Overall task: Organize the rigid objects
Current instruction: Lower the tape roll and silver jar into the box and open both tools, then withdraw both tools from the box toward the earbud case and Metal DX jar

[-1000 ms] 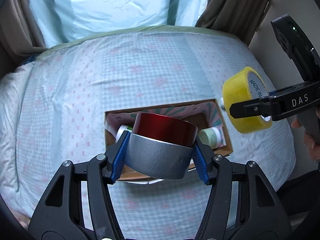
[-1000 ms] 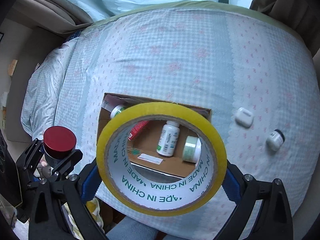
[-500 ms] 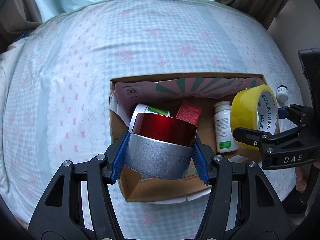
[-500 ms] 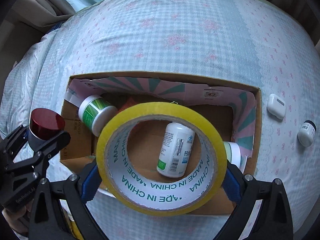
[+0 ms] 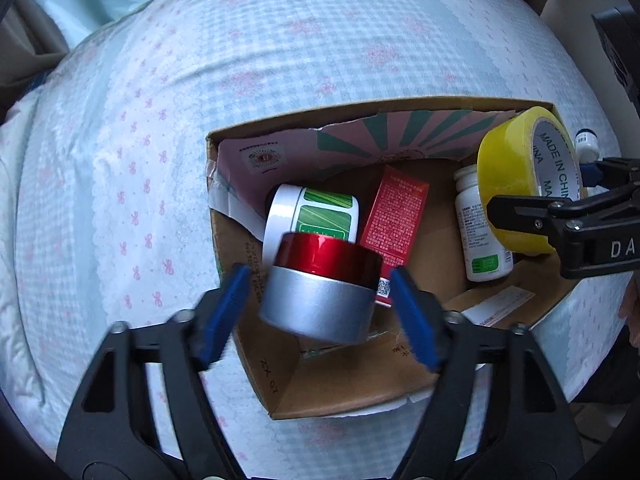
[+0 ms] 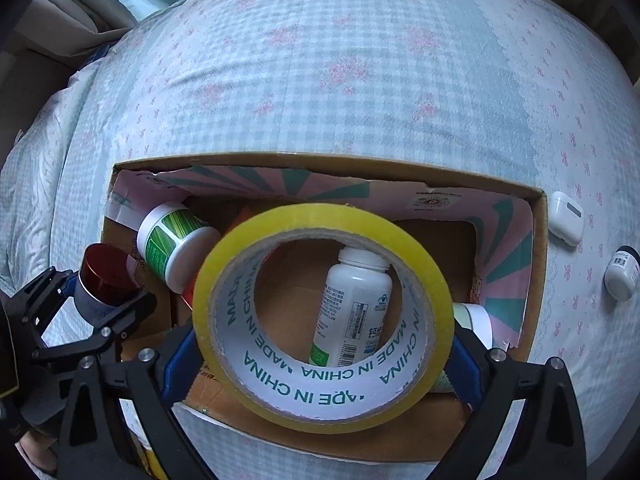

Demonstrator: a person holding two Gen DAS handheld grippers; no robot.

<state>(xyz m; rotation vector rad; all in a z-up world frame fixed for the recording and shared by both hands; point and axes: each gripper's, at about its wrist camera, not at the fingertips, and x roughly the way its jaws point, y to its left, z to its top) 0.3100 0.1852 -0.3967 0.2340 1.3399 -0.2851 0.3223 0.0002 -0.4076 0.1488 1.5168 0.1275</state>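
A cardboard box [image 5: 352, 384] [image 6: 536, 248] lies open on the bed. My left gripper [image 5: 320, 304] is open over its left end; the silver jar with a red lid [image 5: 320, 284] [image 6: 102, 284] sits between the parted blue pads, free of both. My right gripper [image 6: 324, 356] is shut on a yellow tape roll [image 6: 320, 224] [image 5: 504, 176] over the box's right part. Inside lie a green-labelled white tub [image 5: 308, 216], a red carton [image 5: 394, 216] and a white pill bottle [image 6: 352, 300].
A white earbud case [image 6: 566, 220] and a small white bottle with a dark cap [image 6: 622, 276] lie on the checked bedspread [image 6: 320, 80] right of the box. Pillows and curtains are at the far end.
My left gripper's jaws have opened and let go of the red-lidded jar over the box. Both grippers have moved lower and closer to the box; the tape roll is still held.
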